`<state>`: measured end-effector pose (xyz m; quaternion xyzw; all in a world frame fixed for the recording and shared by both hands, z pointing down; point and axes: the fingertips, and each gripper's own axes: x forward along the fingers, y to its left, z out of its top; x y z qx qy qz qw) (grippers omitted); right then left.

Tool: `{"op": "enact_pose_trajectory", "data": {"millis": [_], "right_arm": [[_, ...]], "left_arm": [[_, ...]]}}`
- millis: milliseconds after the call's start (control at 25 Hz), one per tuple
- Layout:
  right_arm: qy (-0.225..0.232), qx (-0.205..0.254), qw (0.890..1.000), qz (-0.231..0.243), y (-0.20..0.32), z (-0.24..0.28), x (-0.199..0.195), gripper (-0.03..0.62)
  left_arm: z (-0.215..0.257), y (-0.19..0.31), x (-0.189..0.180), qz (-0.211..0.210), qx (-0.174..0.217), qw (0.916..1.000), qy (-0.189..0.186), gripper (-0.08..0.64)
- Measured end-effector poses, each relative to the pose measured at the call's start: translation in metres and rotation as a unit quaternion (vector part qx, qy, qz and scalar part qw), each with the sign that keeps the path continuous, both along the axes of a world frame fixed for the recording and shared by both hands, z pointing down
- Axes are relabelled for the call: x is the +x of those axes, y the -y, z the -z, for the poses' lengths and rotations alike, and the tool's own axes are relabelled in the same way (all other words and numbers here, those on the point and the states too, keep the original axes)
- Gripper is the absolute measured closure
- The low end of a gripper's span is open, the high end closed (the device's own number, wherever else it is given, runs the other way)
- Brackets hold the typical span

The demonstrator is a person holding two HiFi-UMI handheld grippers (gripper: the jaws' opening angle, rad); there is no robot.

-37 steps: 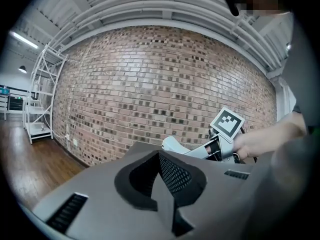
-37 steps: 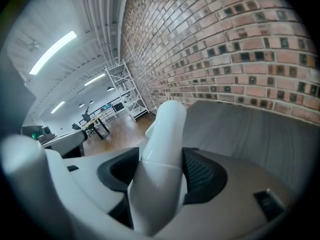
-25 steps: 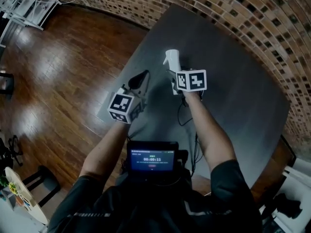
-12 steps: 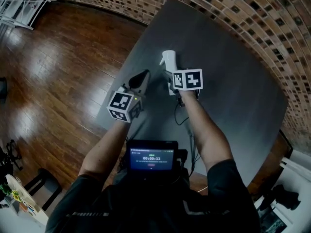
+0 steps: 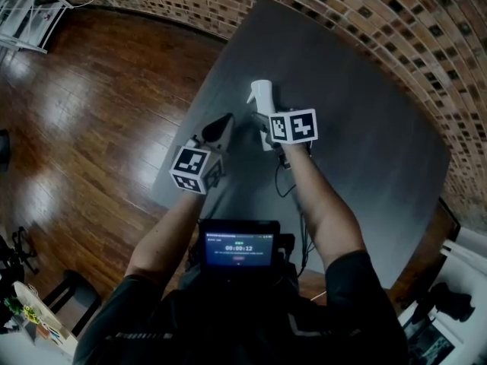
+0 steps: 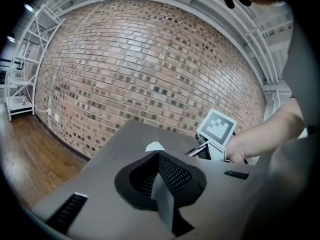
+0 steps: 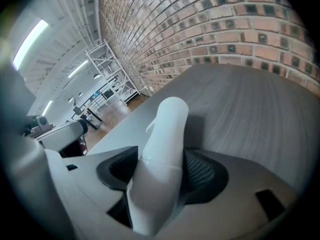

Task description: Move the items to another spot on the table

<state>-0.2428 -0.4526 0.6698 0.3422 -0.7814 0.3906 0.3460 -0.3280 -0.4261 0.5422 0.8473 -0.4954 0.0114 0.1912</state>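
A white spray bottle (image 5: 261, 94) is above the left part of the grey table (image 5: 365, 128), and my right gripper (image 5: 267, 126) is shut on its body. In the right gripper view the bottle (image 7: 163, 144) stands between the black pads, nozzle end pointing away, with the gripper (image 7: 161, 176) closed round it. My left gripper (image 5: 220, 125) hovers just left of the bottle near the table's left edge. It is shut (image 6: 159, 176) with nothing between its pads. From the left gripper view only the bottle's top (image 6: 155, 146) shows behind the pads.
The table's left edge (image 5: 190, 112) drops to a wood floor (image 5: 91, 105). A brick wall (image 5: 396, 29) runs behind the table. A black cable (image 5: 285, 181) lies on the table under my right arm. A white rack (image 5: 27, 10) stands far left.
Almost nothing. Both grippers hold nearly the same places, the bottle stays in the right gripper, and the head view has shifted slightly.
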Motion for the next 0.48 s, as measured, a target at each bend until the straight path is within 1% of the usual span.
{"op": "enact_pose_trajectory", "data": {"millis": [80, 200, 400, 480], "right_arm": [[-0.006, 0.004, 1.0, 0.002, 0.0, -0.001, 0.0, 0.291], [-0.013, 0.012, 1.0, 0.001, 0.001, 0.0, 0.002, 0.264], [-0.004, 0.043, 0.999, -0.008, 0.004, 0.017, 0.009, 0.264], [-0.002, 0.059, 0.998, -0.019, 0.006, 0.03, 0.015, 0.264]], "left_arm": [[0.001, 0.0, 0.0, -0.001, 0.001, 1.0, -0.001, 0.56], [0.004, -0.001, -0.002, -0.002, 0.004, 1.0, -0.001, 0.56], [0.013, -0.006, -0.004, -0.003, 0.01, 0.9999, -0.001, 0.56], [0.019, -0.008, -0.003, -0.008, 0.016, 0.9998, -0.003, 0.56]]}}
